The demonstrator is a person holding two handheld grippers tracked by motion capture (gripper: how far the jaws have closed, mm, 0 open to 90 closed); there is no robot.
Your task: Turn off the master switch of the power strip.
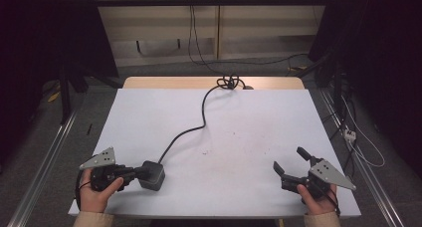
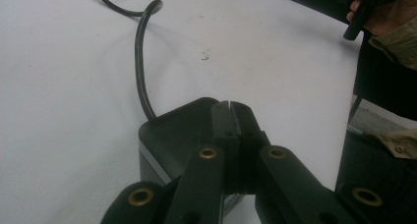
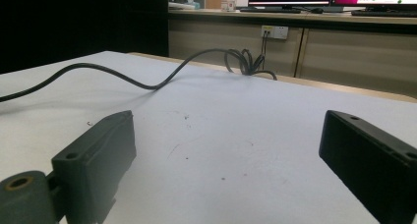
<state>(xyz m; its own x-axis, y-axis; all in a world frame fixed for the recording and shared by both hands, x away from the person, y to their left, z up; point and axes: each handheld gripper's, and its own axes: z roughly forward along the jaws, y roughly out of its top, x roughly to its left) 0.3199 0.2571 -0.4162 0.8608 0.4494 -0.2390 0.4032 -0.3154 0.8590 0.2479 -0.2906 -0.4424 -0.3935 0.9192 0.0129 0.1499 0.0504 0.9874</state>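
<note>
The white table (image 1: 249, 137) spreads wide under the high view, bare across its middle but for a few dark specks, with a strip of wood (image 1: 174, 82) showing along its far edge. Across it snakes a black cable (image 1: 203, 115), running from a knotted bundle (image 1: 229, 81) at the far edge, curving down and left, and ending at a dark box (image 1: 153, 174) near the front left corner. That box, a squat block with rounded corners, sits flat on the table, and the left gripper view has the cable (image 2: 139, 62) entering its far side. Right against it is the left gripper (image 1: 137, 173), held low in the left hand (image 1: 97, 192), grey plate on top; in its own view the two jaws press flat together with only a hairline seam between them, their tips lying over the top of the box (image 2: 172, 135), nothing caught between them. Over at the front right, well apart from the box, the right hand (image 1: 318, 199) holds the right gripper (image 1: 291, 160) just above the table, jaws spread wide and pointing up and left. Its own view confirms it: one black jaw on each side, bare white table (image 3: 236, 145) between, and the cable (image 3: 123, 76) looping across the far half toward the bundle (image 3: 243, 62).
</note>
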